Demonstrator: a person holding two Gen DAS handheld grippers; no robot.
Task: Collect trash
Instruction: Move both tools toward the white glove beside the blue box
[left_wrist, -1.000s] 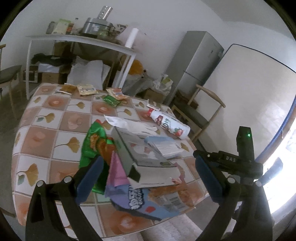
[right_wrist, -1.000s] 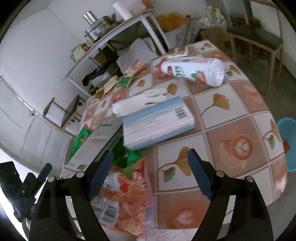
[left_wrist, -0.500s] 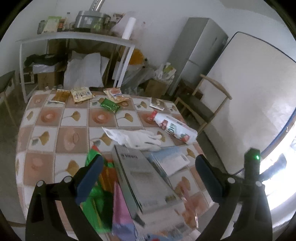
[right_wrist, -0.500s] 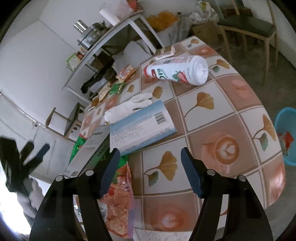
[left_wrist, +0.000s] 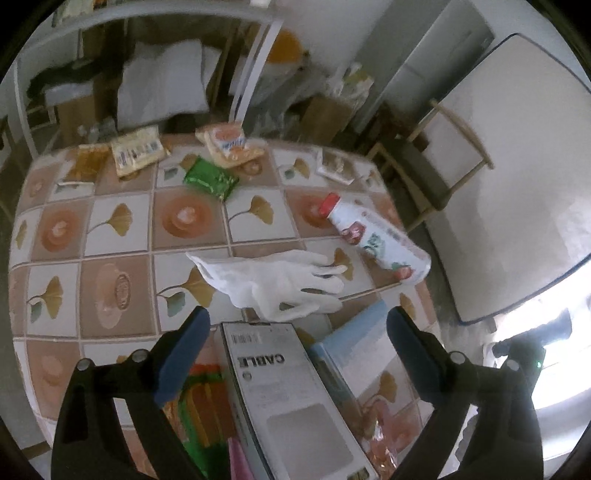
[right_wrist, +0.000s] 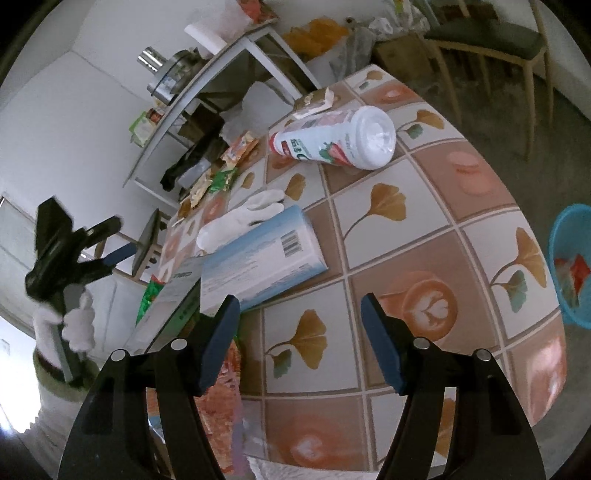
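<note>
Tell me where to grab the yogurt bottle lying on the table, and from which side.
Grip the bottle across its round body, just behind the wide white base, coming down from above. It lies on its side on the table, red cap toward the shelf, nothing touching it, so open jaws can straddle it there.

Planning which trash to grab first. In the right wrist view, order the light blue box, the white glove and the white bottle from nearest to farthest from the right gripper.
1. Light blue box: just beyond the left jaw of the right gripper.
2. White glove: behind the box, partly under its far edge.
3. White bottle: lying on its side, farther up the table, near the far edge.
</note>
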